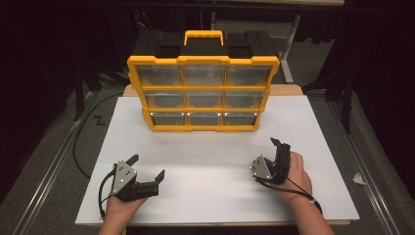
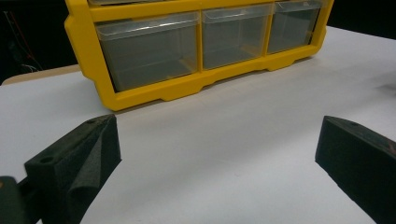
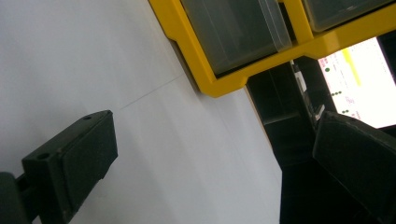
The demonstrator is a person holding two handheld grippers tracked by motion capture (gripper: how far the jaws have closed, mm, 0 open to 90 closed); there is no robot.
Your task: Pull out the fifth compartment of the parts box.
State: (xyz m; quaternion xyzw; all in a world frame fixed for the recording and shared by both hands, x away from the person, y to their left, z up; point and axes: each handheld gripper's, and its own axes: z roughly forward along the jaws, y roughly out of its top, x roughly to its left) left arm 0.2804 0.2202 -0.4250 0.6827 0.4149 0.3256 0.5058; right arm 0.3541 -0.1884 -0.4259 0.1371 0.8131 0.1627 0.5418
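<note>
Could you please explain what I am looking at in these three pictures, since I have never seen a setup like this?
There is no robot here. A person sits at a white table and holds a two-jaw hand tool in each hand: the left gripper and the right gripper. The high view looks down on the table from above the person. The other two pictures come from small cameras riding on each gripper, so the black blocks at the bottom are that gripper's own jaws. At the far side of the table stands a yellow organizer with nine clear drawers in three rows and a carry handle on top. Both grippers are open and hold nothing.
</note>
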